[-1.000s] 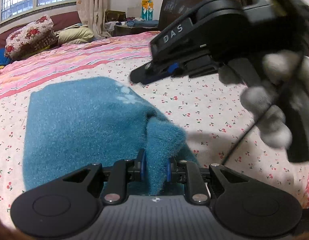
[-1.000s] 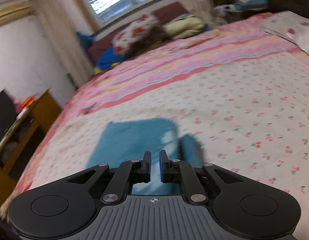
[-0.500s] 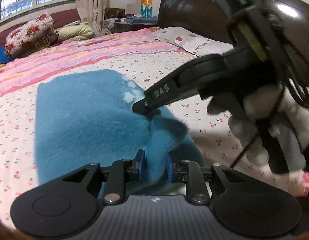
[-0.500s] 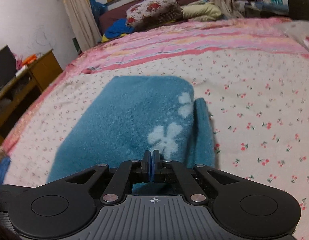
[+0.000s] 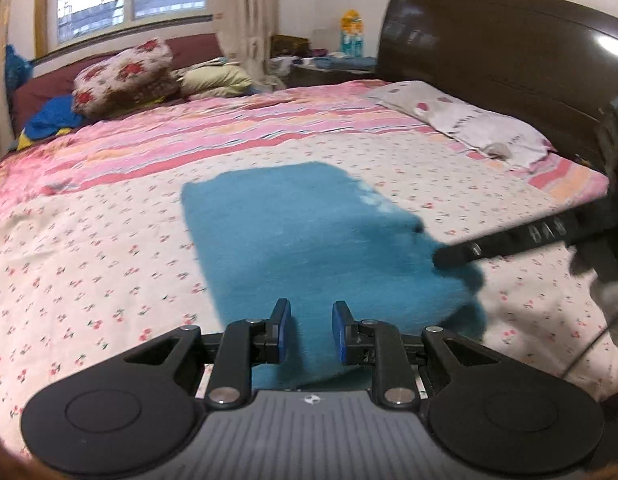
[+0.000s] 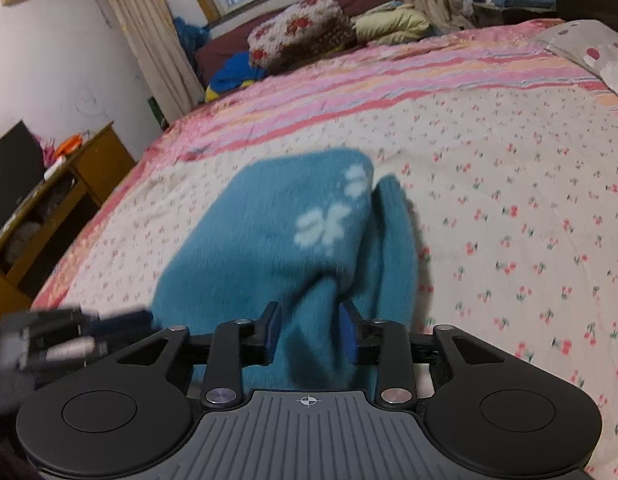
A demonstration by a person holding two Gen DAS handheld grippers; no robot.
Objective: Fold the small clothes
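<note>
The teal fleece garment (image 5: 309, 236) lies on the bed (image 5: 109, 248), mid-width, on the cherry-print part of the cover, well short of the headboard (image 5: 509, 64) and the pillow (image 5: 461, 120). Its main panel lies flat; the side with the white flower print (image 6: 329, 220) is bunched, with a loose strip lying just beside it.

The left gripper (image 5: 309, 332) hovers at the garment's near edge. Its jaws stand a narrow gap apart, and no fabric is pinched between the blue pads (image 5: 284, 332); the cloth seen in the gap lies beneath them.

The right gripper (image 6: 311, 334) sits at the bunched side. Its jaws are opening, with a raised ridge of fleece standing between them. Whether the pads press on it cannot be told; motion blur hides the contact.

Risks from this position:
- The ridge may spring back or slump, since thick fleece resists a crease. The fold then lies uneven.
- Pile may cling to the right pads. Withdrawal would drag the layer out of line.
- The loose strip may remain outside the fold.
- The grippers work near each other and may collide.
</note>
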